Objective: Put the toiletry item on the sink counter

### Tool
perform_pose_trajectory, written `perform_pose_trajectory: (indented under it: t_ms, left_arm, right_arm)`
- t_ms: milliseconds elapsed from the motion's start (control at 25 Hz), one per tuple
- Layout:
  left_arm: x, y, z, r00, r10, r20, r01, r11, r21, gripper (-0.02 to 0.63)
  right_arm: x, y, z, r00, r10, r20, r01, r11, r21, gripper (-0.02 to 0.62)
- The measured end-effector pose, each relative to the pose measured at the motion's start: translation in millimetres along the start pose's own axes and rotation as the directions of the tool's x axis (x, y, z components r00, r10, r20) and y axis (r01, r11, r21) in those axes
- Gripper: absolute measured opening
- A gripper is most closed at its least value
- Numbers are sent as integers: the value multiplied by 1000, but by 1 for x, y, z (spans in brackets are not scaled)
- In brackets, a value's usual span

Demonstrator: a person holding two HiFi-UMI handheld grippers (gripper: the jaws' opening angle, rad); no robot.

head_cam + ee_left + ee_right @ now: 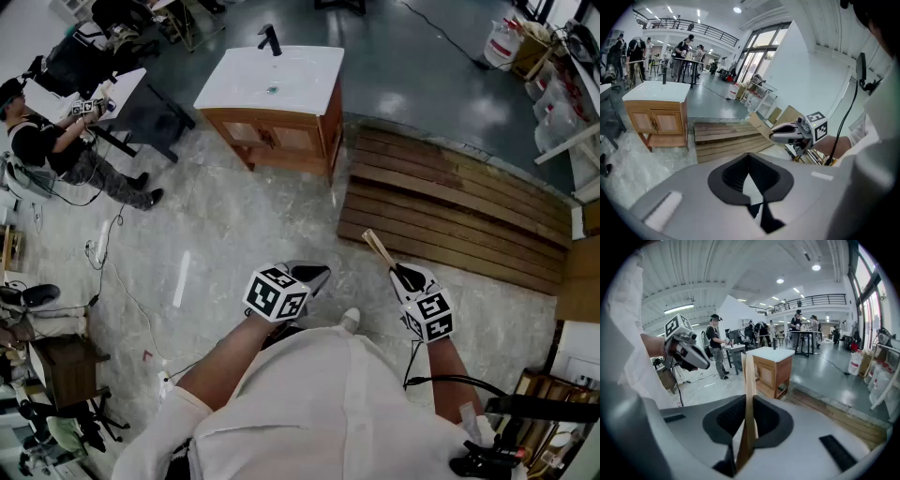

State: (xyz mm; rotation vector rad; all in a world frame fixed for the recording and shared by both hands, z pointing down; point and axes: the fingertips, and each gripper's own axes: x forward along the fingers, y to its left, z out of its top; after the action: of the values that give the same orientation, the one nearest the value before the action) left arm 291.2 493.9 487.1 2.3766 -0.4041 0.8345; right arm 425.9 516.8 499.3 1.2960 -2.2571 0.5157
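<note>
My right gripper (405, 275) (749, 405) is shut on a thin, flat, light wooden toiletry item (379, 248) (749, 394) that sticks up and forward out of the jaws. It shows as a tan slab (759, 125) in the left gripper view. My left gripper (309, 276) (750, 161) is held beside it, shut, with nothing between its pads. The sink counter (272, 80) (656, 91) (771, 354) stands well ahead. It has a white top with a black faucet (270, 39) on a wooden cabinet, and both grippers are far short of it, near my body.
A wooden plank platform (450, 216) lies on the floor to the right of the cabinet. A seated person (56, 150) and a dark table (150, 112) are at the left, with cables (108, 253) trailing over the marble floor. Bags (511, 42) stand at the far right.
</note>
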Motion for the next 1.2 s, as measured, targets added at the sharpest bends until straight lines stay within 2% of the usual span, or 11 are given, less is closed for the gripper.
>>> perform_pose_trajectory:
  t_ms: [280, 480, 720, 960, 1200]
  left_arm:
    - [-67, 39, -27, 998, 26, 54, -24, 999, -41, 6]
    - [-127, 78, -54, 992, 73, 100, -66, 995, -77, 6]
    - [-190, 121, -96, 985, 113, 132, -98, 989, -113, 6]
    - [-232, 161, -129, 983, 128, 133, -107, 983, -151, 6]
    - [-242, 206, -123, 969, 166, 182, -126, 968, -215, 6]
  right_arm:
    - [43, 69, 37, 998, 57, -12, -58, 996, -65, 40]
    - [82, 124, 69, 995, 99, -18, -100, 990, -98, 40]
    - [131, 181, 95, 993, 115, -20, -116, 991, -71, 41]
    - [179, 219, 121, 993, 120, -15, -120, 991, -63, 40]
    - [226, 223, 139, 985, 160, -67, -167, 979, -116, 40]
